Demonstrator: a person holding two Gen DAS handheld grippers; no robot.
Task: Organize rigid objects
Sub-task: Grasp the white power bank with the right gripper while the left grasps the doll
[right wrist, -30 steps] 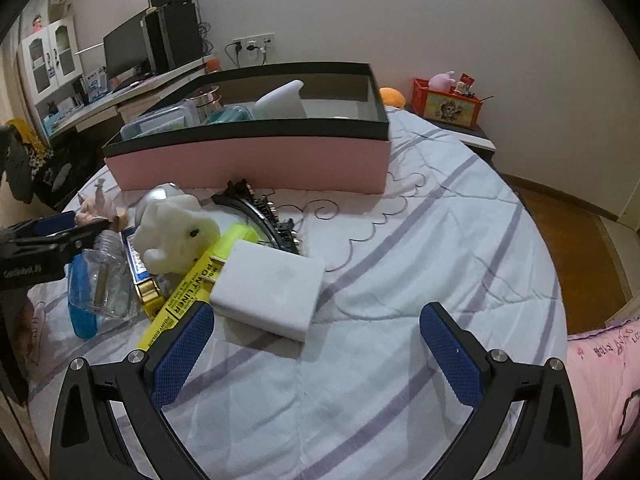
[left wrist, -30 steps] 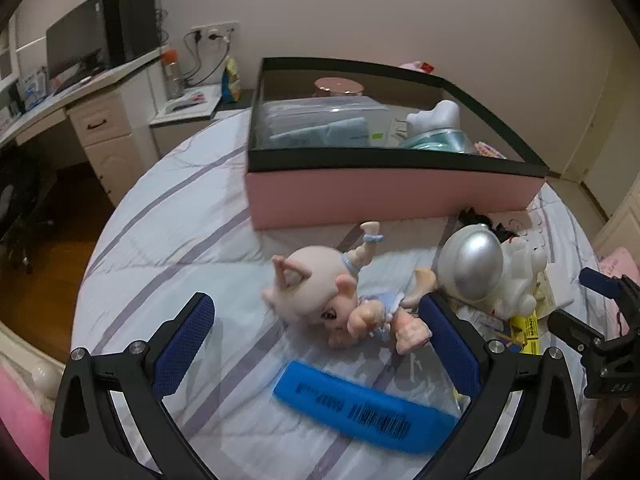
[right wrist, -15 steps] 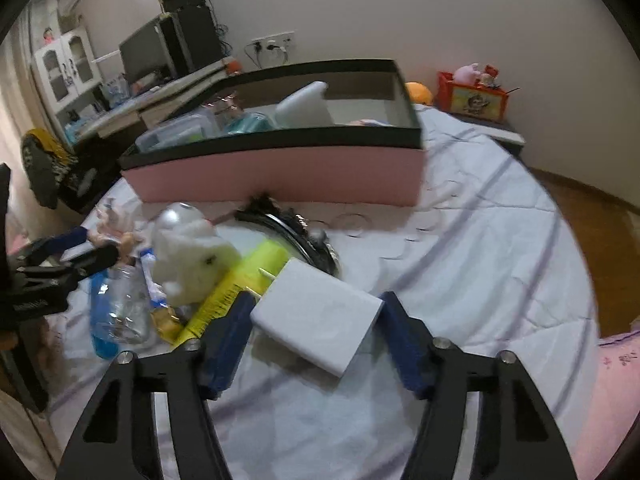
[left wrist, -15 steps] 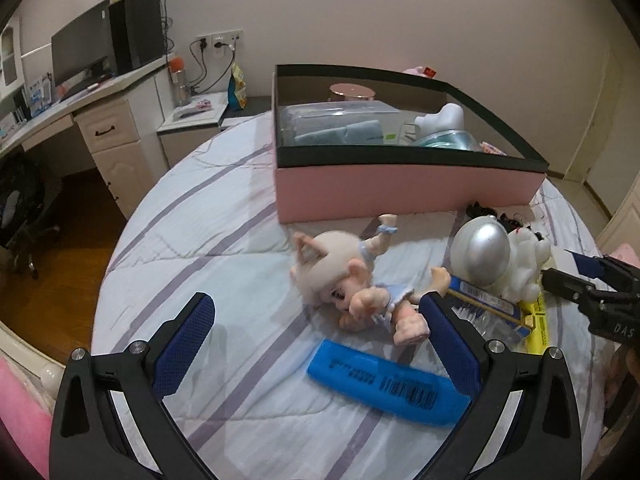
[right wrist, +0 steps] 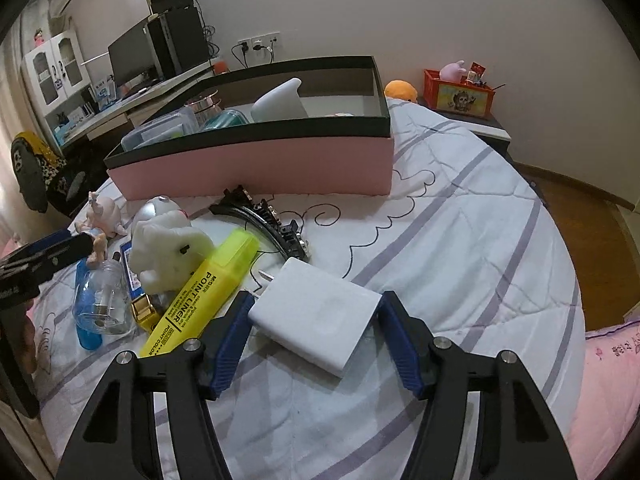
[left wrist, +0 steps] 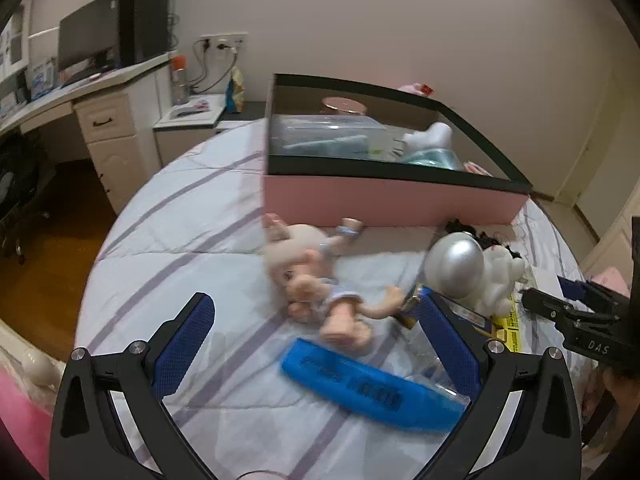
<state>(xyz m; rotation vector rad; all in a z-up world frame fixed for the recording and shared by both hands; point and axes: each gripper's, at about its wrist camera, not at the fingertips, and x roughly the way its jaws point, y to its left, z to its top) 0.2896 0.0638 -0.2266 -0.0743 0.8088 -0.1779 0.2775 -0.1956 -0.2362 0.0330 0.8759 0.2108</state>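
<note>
**White charger block clamped in my right gripper**

My right gripper [right wrist: 314, 334] sits at the lower centre of its frame, both blue pads pressed against the sides of the white charger block [right wrist: 316, 314] on the striped bedspread [right wrist: 460, 240]. A yellow highlighter [right wrist: 200, 296] lies just left of the block. My left gripper [left wrist: 316, 344] stands wide apart with nothing gripped; a pig doll [left wrist: 316, 280] and a blue comb [left wrist: 372, 388] lie between its fingers on the bedspread. The pink box [right wrist: 256, 160] with the dark rim sits in the upper middle of both views, already holding several items.
</note>
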